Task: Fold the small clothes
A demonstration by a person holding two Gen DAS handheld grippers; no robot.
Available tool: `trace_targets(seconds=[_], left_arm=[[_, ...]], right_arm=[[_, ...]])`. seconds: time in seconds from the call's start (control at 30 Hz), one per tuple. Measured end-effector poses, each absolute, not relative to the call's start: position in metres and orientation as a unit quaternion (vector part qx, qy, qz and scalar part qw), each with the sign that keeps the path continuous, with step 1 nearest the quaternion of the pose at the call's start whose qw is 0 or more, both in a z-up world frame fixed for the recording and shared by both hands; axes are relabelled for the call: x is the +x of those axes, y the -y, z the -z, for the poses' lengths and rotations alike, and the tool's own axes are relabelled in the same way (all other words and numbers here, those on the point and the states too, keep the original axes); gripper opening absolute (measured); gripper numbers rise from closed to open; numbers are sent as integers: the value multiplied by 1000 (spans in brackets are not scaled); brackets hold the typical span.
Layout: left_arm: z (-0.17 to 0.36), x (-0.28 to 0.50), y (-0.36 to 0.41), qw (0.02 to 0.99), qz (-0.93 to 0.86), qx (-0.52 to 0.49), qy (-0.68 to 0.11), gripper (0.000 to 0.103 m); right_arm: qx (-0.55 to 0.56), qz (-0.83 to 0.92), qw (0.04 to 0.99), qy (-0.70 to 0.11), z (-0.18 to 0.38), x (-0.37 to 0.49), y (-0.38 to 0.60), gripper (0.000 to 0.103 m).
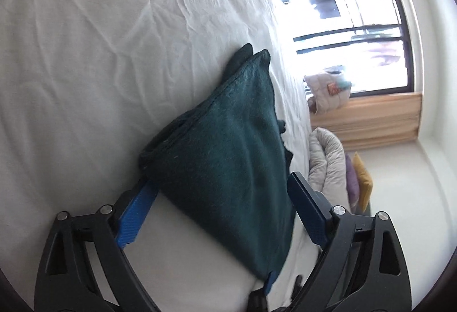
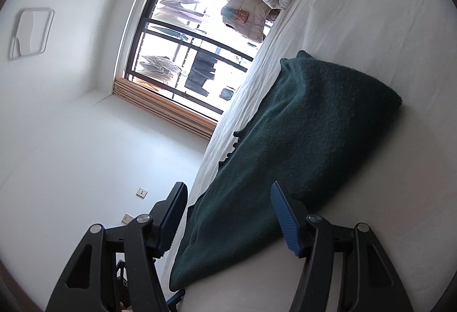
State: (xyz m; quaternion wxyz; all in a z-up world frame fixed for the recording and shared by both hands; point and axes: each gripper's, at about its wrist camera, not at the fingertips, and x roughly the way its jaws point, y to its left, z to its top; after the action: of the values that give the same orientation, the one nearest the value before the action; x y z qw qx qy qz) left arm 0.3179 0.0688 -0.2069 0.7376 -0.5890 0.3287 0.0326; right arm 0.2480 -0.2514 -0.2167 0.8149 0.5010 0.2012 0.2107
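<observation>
Left wrist view shows your left gripper [image 1: 222, 197] with jaws spread wide around the folded dark green cloth [image 1: 228, 157], which lies on the white bed sheet [image 1: 85, 55]; your right gripper [image 2: 228, 215] is spread too, cloth [image 2: 300, 140] between its fingers, nothing clamped.

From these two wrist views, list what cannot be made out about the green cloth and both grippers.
- Dark green folded cloth: garment type unclear. In the left wrist view its near corner runs behind the gripper frame.
- Left gripper: open astride the cloth; one blue finger tucks beneath the edge, tip hidden.
- Right gripper: open; contact with the cloth cannot be told.
- Laundry outside the window: washed out by glare.
</observation>
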Motion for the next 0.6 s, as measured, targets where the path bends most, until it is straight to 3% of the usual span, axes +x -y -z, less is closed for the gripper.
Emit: trace_targets(seconds=[0.1,0.27,0.33,0.5,0.57,0.6], left_arm=[[211,332,-66,722,-11,-613,-319,86],[225,348,-58,723,-9,-612,-320,41],[228,352,-55,733,-15,-600,-320,35],[223,370,-47,762,1,-554,-335,32],[224,378,-47,766,3,-541,-347,16],[227,380,-48,764,-1,-541,-351,14]], right_arm=[[495,-220,816,-203,214,253,248,64],[494,-222,815,-204,212,255,245,64],[492,-222,817,-205,212,256,244,64],[486,-245,814,-205,192,260,233,65],[469,-257,817,-213,178,272,220,65],[455,-254,823,-227,172,283,212,65]])
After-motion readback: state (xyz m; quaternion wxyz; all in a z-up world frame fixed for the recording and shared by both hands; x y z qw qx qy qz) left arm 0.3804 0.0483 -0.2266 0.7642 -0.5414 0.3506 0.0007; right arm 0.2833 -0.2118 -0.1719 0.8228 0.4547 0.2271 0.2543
